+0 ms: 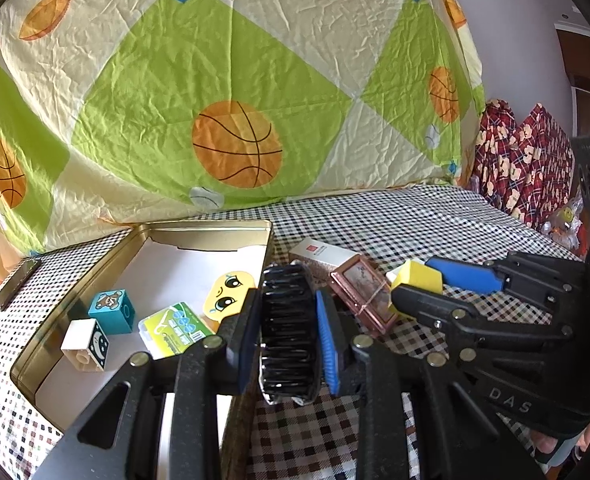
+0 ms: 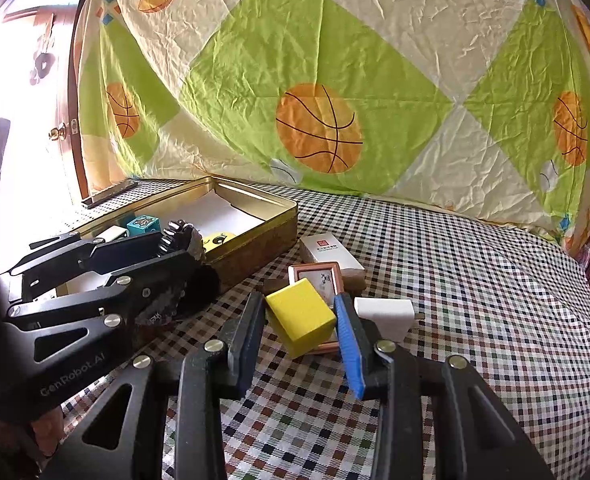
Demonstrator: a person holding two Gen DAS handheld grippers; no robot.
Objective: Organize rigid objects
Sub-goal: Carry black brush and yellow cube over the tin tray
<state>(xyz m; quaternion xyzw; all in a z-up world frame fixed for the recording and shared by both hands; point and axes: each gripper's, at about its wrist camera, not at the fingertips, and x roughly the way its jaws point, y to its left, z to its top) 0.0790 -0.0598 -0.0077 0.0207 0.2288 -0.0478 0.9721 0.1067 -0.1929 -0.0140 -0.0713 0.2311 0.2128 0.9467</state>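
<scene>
Black brush [image 1: 287, 332]: clamped between the two fingers of the left gripper [image 1: 285, 344], bristle side toward the camera, held above the near right corner of the gold tin [image 1: 211, 229]. In the right wrist view the same brush [image 2: 181, 236] sits at the tin's near rim, off the surface.

Yellow block [image 2: 301, 318]: lies tilted on the checked surface [image 2: 475, 280] between the fingers of the right gripper [image 2: 299, 340]. The blue pad [image 2: 349, 344] is at the block's right face; the left finger stands just beside its left face with a narrow gap showing — the gripper is spread around the block, not clamped on it.

Behind the block, touching or overlapping it, a pink framed picture [image 2: 321, 278] lies flat. A white box [image 2: 329, 254] rests farther back, and a white plug adapter [image 2: 387, 312] lies just right of the blue pad.

Tin contents, left wrist view: teal cube [image 1: 113, 310], white cube [image 1: 87, 344], green and white packet [image 1: 175, 328], yellow face card [image 1: 229, 294] — all on the white lining.

A dark flat bar [image 1: 17, 282] lies on the surface at the far left, beyond the tin. A basketball-print sheet [image 1: 235, 80] hangs behind.
</scene>
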